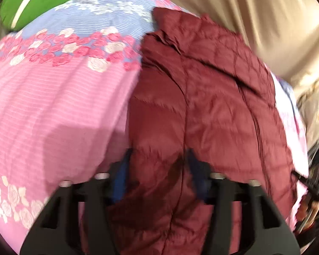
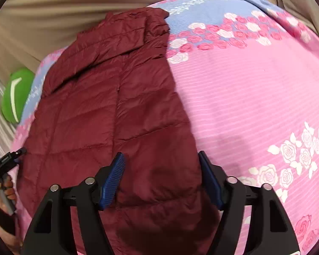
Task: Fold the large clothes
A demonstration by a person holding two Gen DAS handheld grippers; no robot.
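Note:
A dark red quilted jacket (image 1: 202,97) lies flat and folded lengthwise on a pink and blue rose-print bedspread (image 1: 53,97). My left gripper (image 1: 159,161) is open, hovering over the jacket's near end, its blue pads astride the cloth. In the right wrist view the jacket (image 2: 108,106) lies left of centre on the bedspread (image 2: 244,89). My right gripper (image 2: 161,165) is open over the jacket's near right edge, holding nothing. The left gripper (image 2: 19,150) shows at the far left edge, beside the jacket.
A green cushion (image 1: 42,2) lies at the bed's far corner; it also shows in the right wrist view (image 2: 17,93). Beige curtain (image 1: 255,10) hangs behind the bed. Dark cables and clutter (image 1: 316,170) sit past the bed's right edge.

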